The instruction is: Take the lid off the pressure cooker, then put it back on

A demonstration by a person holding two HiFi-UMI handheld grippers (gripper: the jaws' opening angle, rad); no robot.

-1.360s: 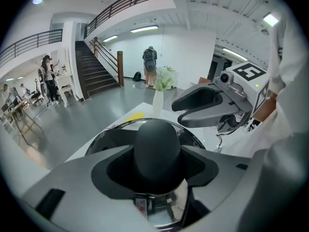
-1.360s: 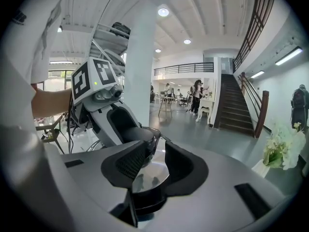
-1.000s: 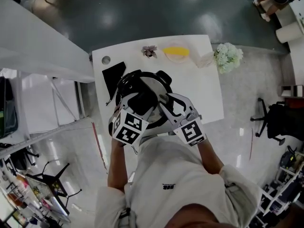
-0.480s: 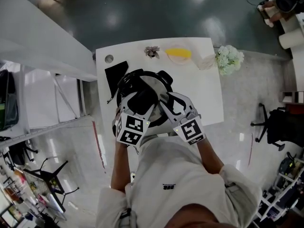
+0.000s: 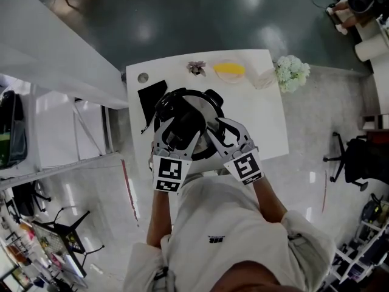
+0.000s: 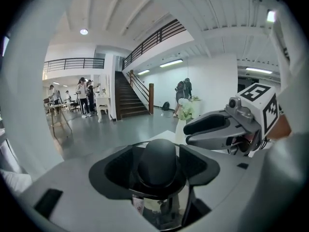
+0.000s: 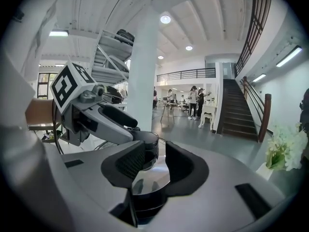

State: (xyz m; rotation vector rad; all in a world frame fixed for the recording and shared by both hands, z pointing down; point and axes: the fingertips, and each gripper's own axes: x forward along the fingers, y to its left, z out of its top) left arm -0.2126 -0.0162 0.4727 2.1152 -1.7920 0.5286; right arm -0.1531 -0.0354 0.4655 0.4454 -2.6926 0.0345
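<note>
On the white surface (image 5: 264,117) stands a pressure cooker (image 5: 205,109); the left claw (image 5: 180,125), its jaws just opened wider, straddles the lid knob (image 5: 186,121), the right claw (image 5: 214,132) close beside

The person leans over with both bare forearms stretched forward, left arm (image 5: 155,221) and right arm (image 5: 269,201), the elbows close to the body. Each hand carries a gripper, and the two point ahead and slightly downward, angled inward so that their tips come close together. The left gripper (image 6: 159,151) has just been opening: its jaws stand wide apart on either side of a knob (image 6: 158,168), and the pads are clear of it. The right gripper (image 7: 154,161) keeps its jaws only narrowly apart. A dark part (image 7: 145,204) lies low between them, but I cannot tell from that low, shadowed view whether the pads press on it.
</note>
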